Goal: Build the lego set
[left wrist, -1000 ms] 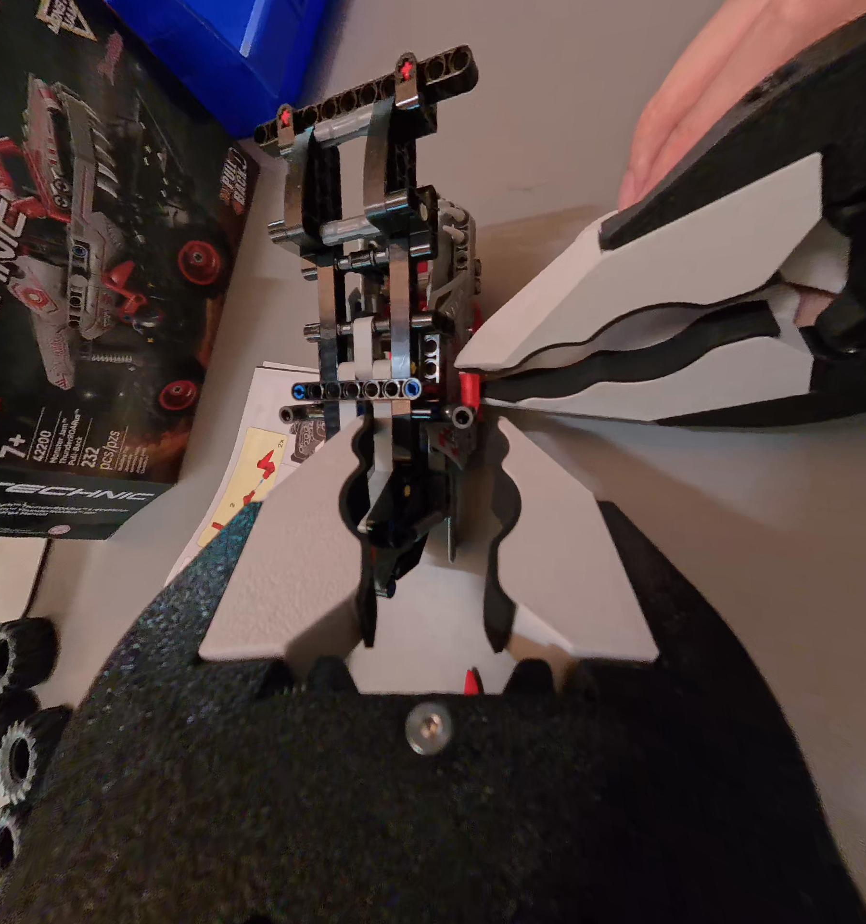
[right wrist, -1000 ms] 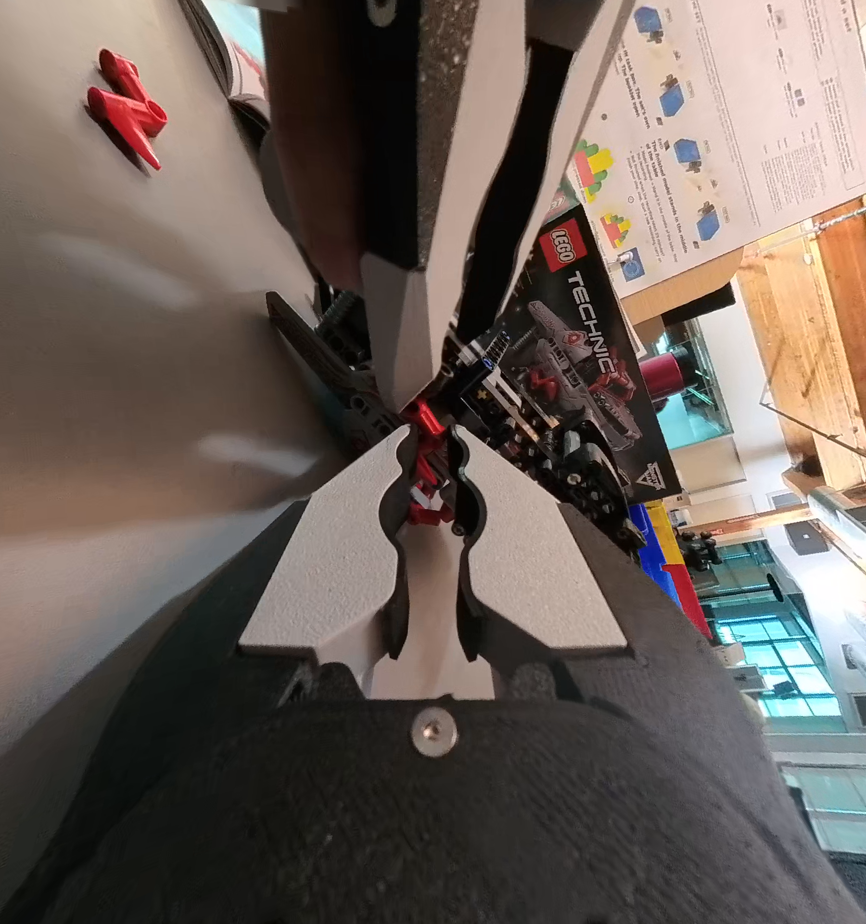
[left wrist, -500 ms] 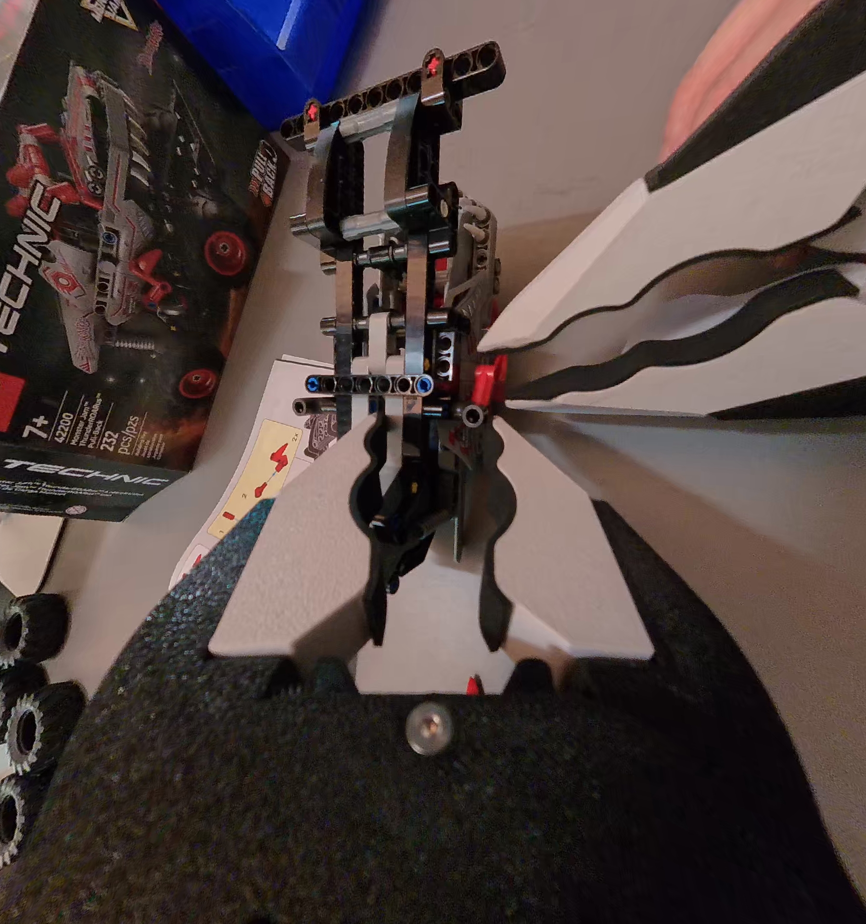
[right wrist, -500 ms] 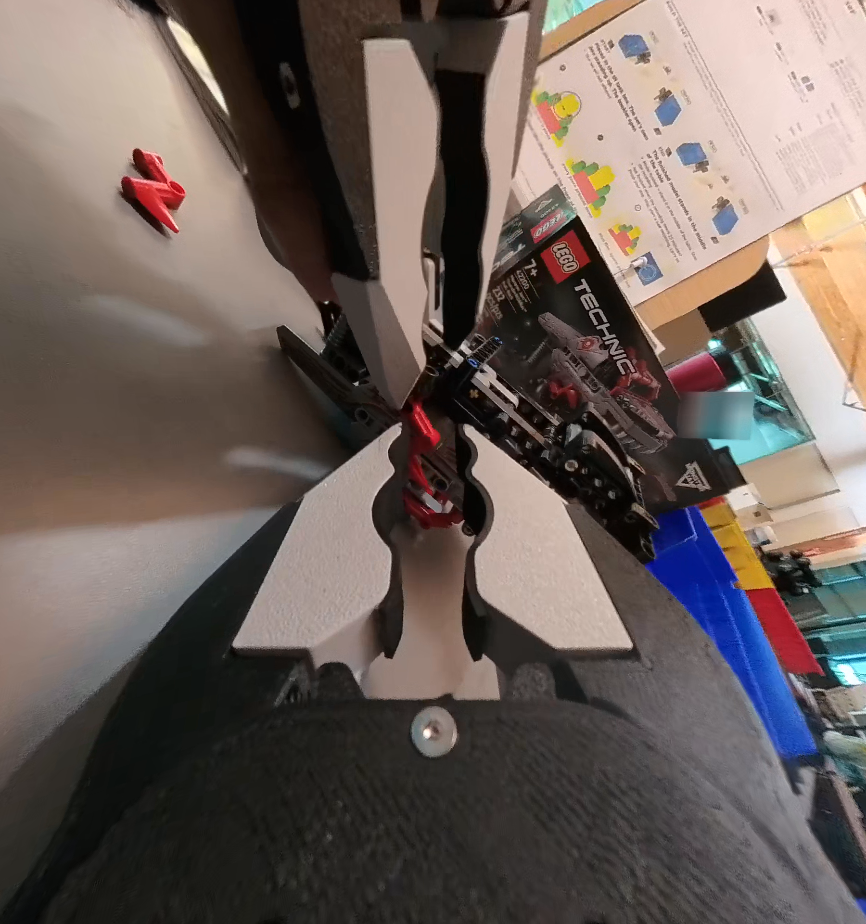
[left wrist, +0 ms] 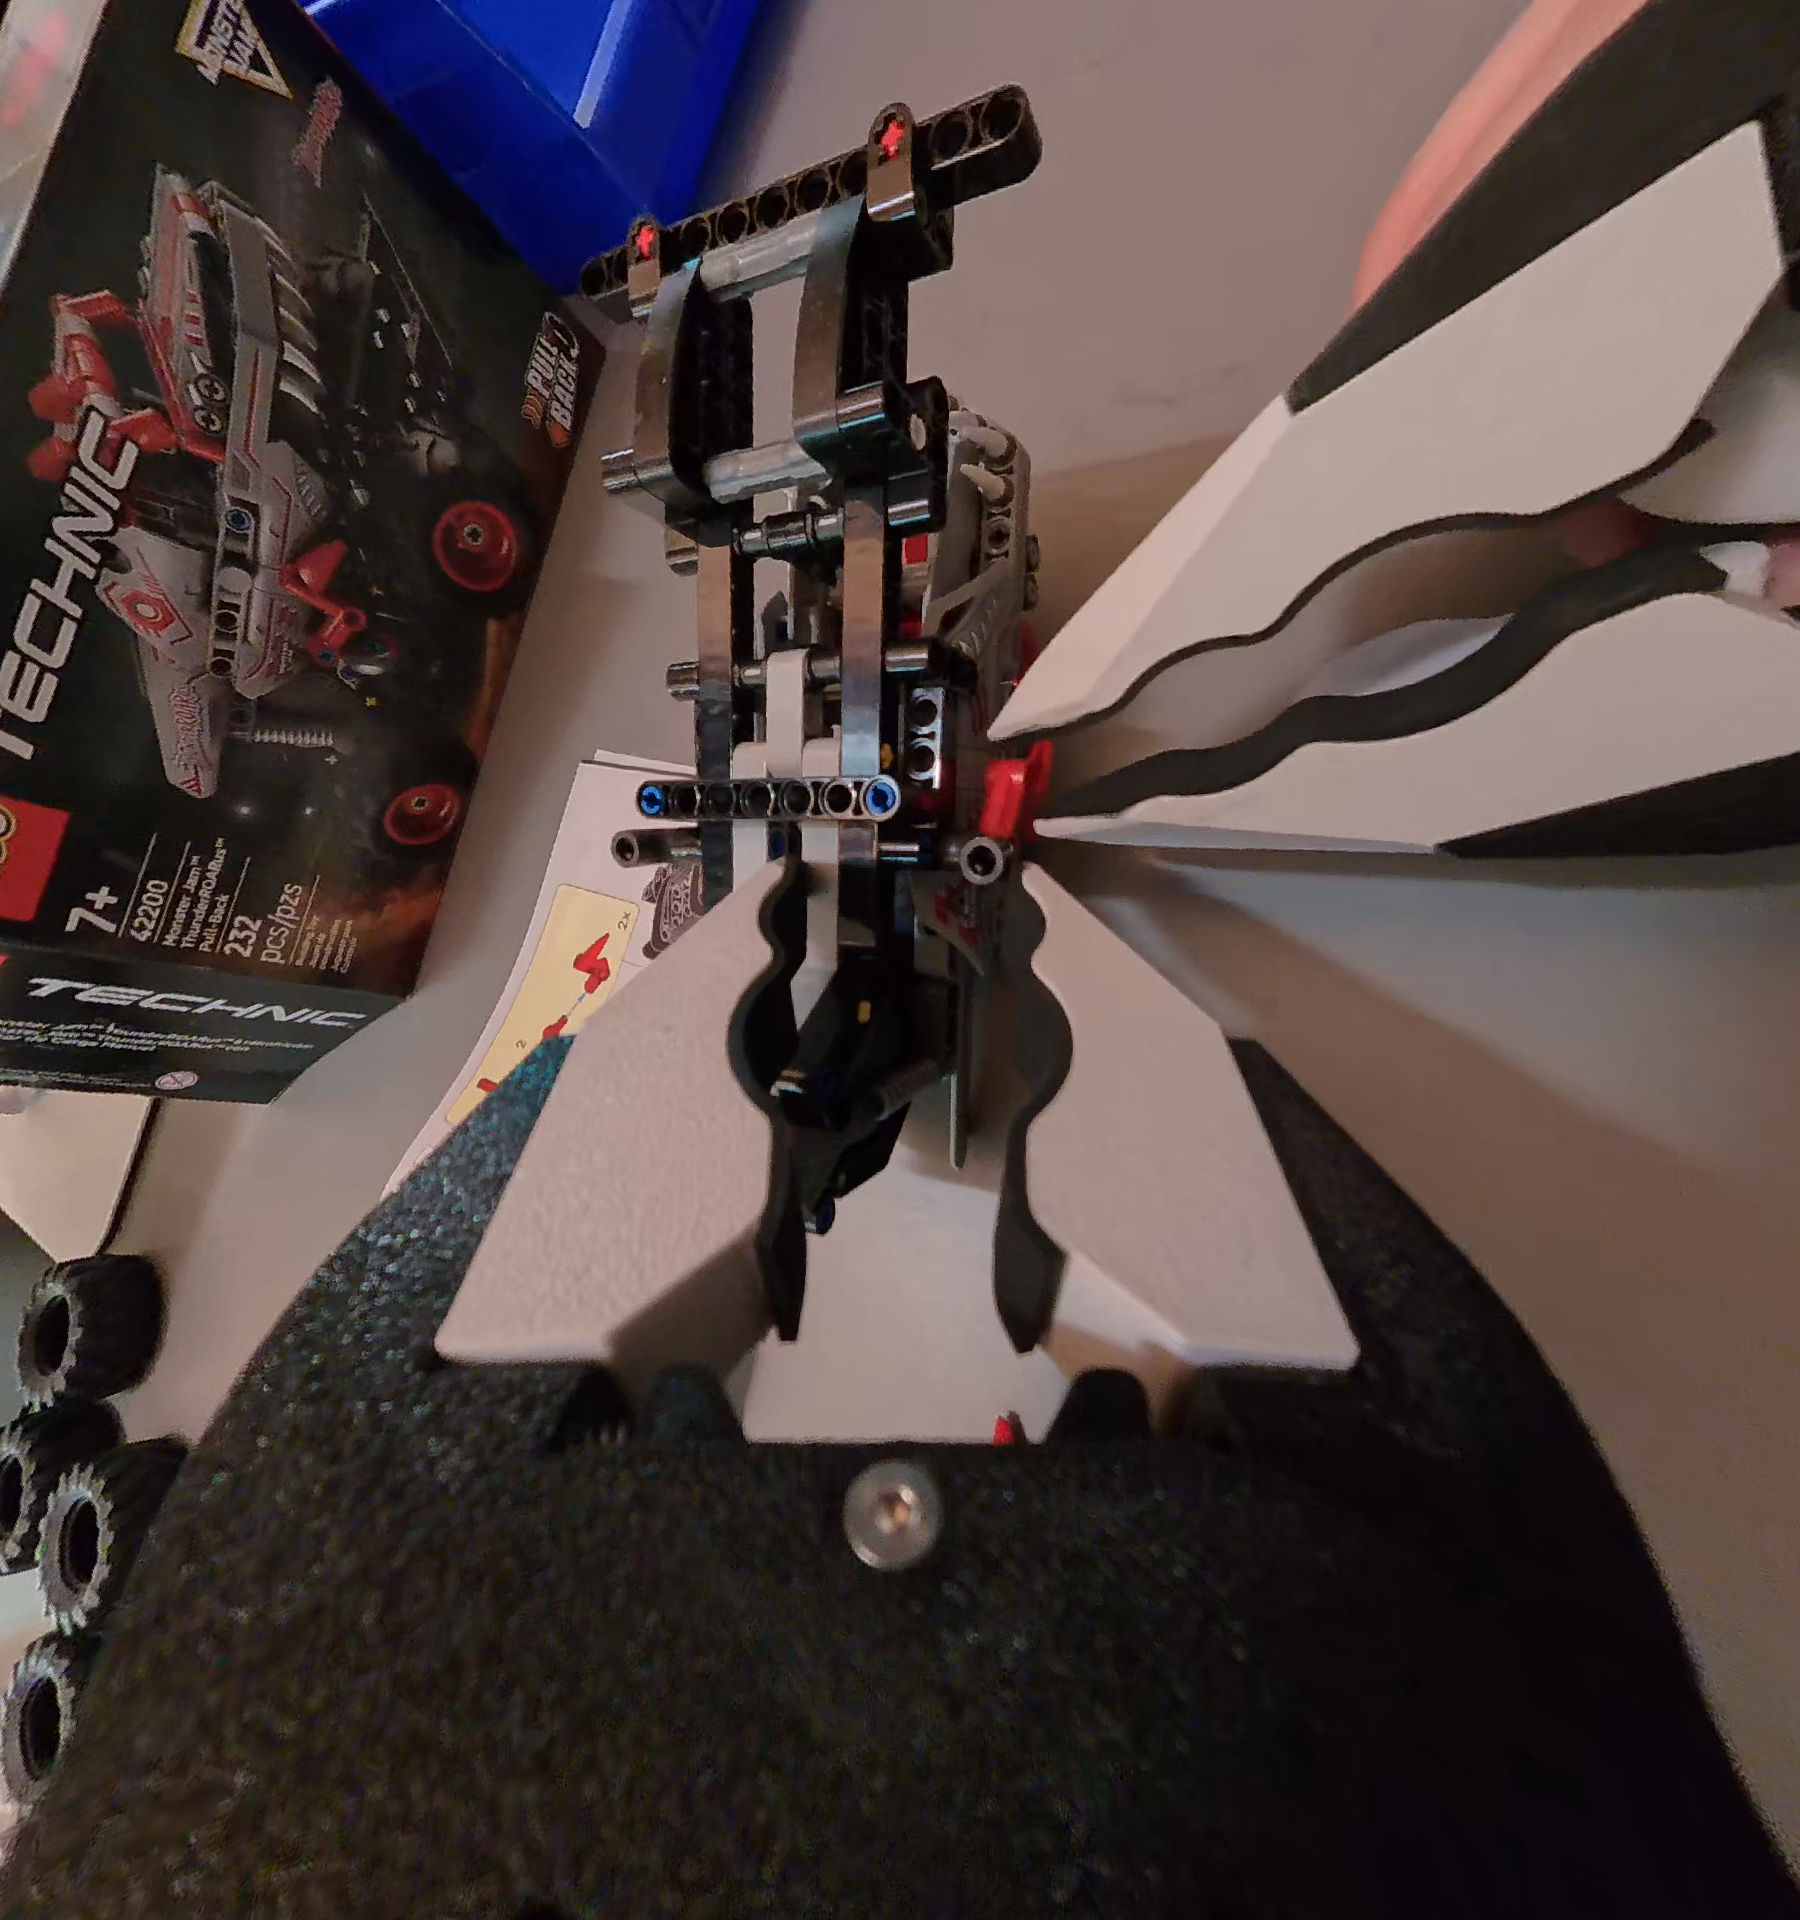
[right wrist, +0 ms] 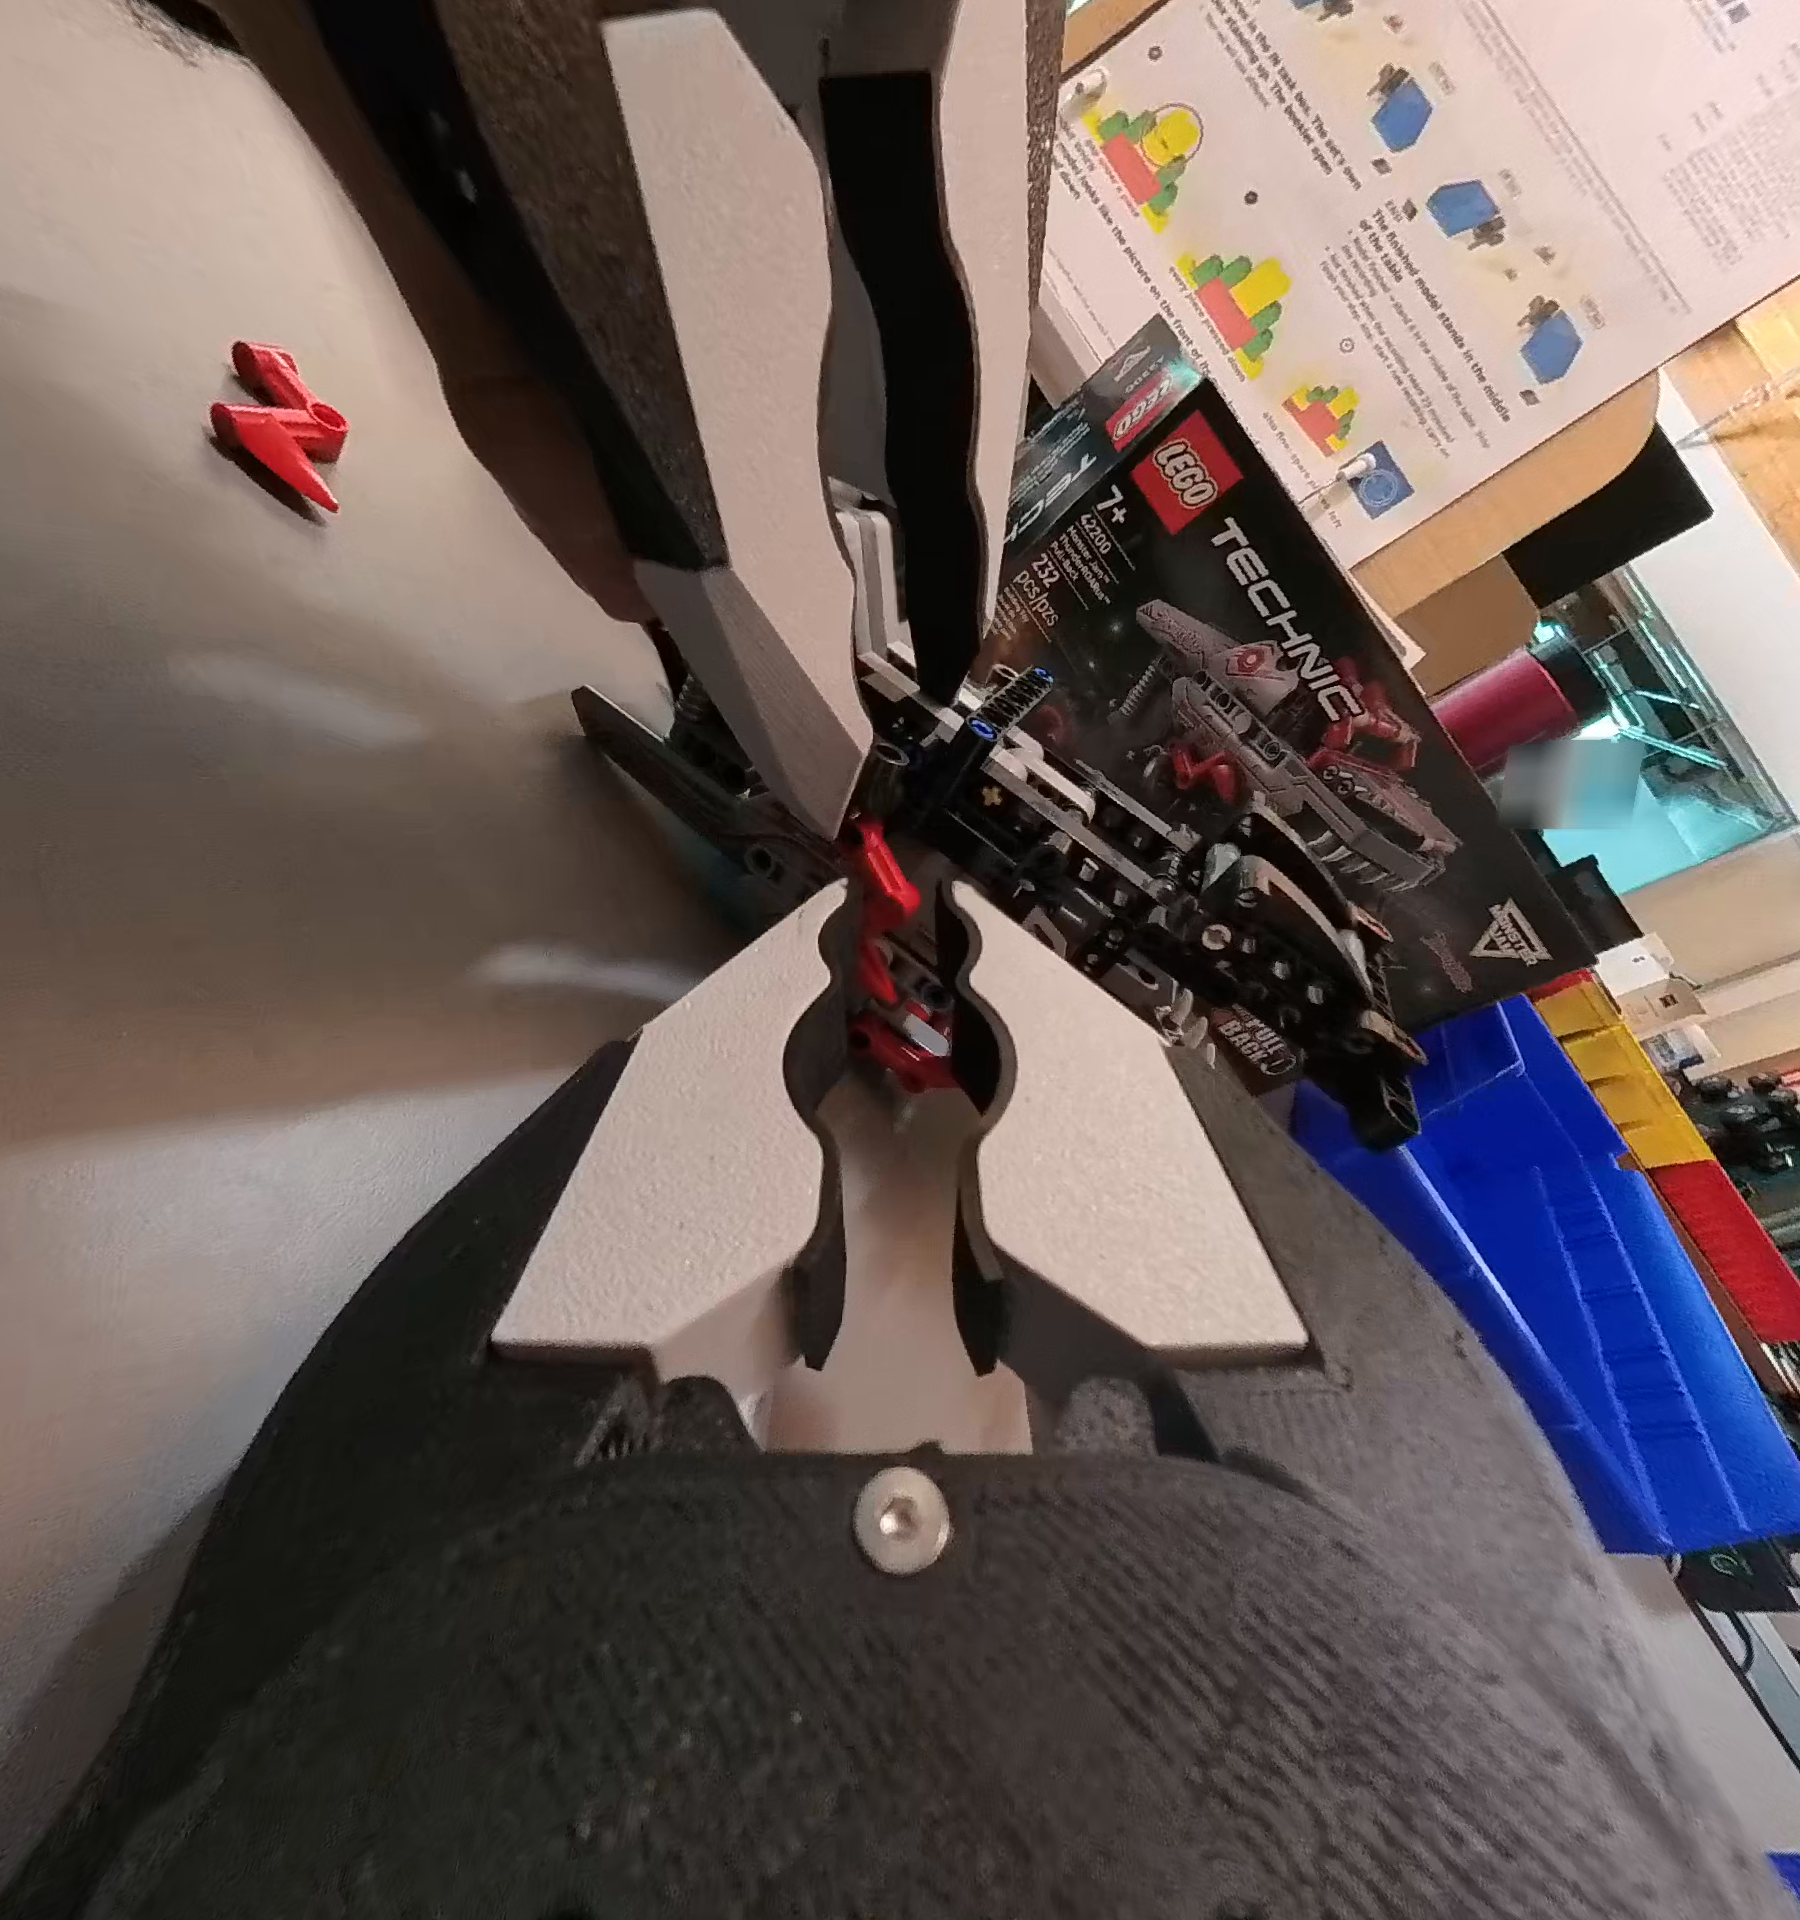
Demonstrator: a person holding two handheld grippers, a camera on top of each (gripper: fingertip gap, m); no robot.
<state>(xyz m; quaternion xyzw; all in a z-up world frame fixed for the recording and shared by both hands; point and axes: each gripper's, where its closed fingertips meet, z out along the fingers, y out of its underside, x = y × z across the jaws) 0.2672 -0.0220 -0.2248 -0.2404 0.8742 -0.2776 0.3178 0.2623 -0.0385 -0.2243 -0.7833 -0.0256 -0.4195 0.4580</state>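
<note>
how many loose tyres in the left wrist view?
4, clustered at the lower-left edge: tyre one, tyre two, tyre three, tyre four. More may sit beyond the frame edge.

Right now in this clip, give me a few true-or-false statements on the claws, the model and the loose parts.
1. The left claw grips the partly built model. True.
2. The right claw is empty. False: a red piece sits between its fingers, against the model.
3. Black tyres are mounted on the model. False: they lie loose beside it.
4. A spare red piece lies on the table. True.
5. The set's box is closed inside the blue bin. False: it stands outside it.
</note>
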